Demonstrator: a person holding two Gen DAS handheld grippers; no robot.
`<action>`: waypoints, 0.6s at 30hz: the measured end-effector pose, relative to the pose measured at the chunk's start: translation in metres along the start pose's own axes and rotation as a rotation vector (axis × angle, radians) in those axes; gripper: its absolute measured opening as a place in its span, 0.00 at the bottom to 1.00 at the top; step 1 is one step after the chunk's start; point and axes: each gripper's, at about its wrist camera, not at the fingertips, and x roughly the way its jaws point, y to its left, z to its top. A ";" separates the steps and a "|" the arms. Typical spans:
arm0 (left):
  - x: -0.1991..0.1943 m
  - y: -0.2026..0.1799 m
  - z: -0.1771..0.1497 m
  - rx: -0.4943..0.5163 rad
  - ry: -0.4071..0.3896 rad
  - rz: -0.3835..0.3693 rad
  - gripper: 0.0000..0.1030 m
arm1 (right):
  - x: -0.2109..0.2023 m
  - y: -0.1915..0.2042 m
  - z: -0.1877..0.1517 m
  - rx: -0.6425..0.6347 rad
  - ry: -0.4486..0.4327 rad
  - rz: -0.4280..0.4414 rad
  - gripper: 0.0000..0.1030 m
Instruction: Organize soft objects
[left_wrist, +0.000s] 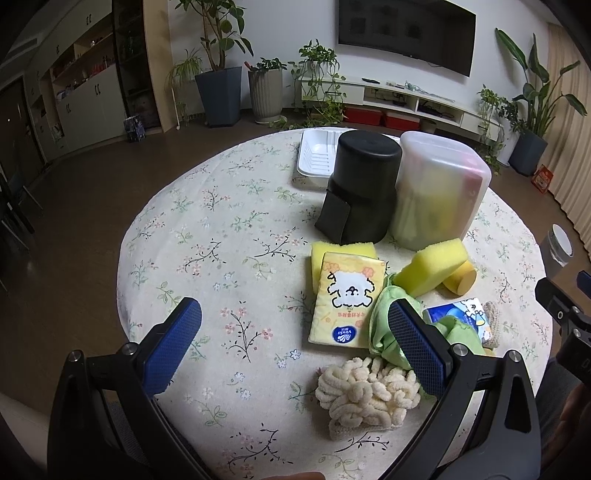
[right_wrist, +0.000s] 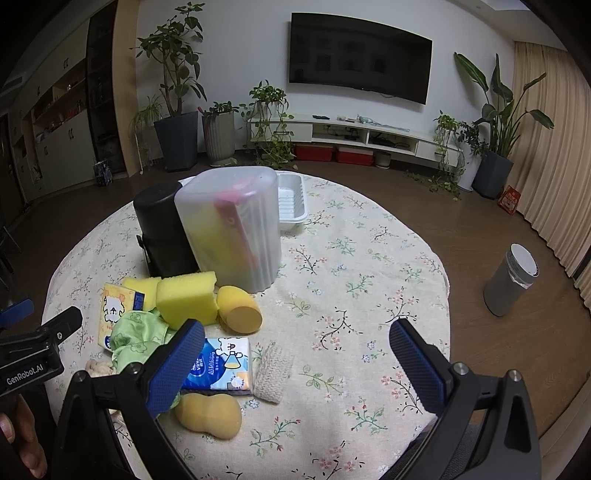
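Both tongs, left (left_wrist: 295, 332) and right (right_wrist: 297, 345), gape empty; we should pinch the chenille pad (left_wrist: 365, 393) centrally against the surface (left_wrist: 221, 221).

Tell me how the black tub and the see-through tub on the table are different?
The black tub is dark, so nothing inside shows; the see-through tub is cloudy clear, with yellow and red things showing through. The black tub is round; the see-through tub has flatter sides with rounded corners. The black tub has a flap sticking out near its bottom; the see-through tub has none. Both stand side by side on the flowery tablecloth.
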 end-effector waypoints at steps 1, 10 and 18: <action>0.001 0.002 -0.001 0.000 0.001 -0.001 1.00 | 0.000 0.000 0.000 -0.003 0.001 0.001 0.99; 0.006 0.011 -0.004 -0.014 0.019 0.003 1.00 | 0.004 -0.003 -0.001 -0.008 0.012 0.001 0.99; 0.007 0.013 -0.004 -0.016 0.018 0.000 1.00 | 0.005 -0.002 -0.002 -0.011 0.014 0.001 0.99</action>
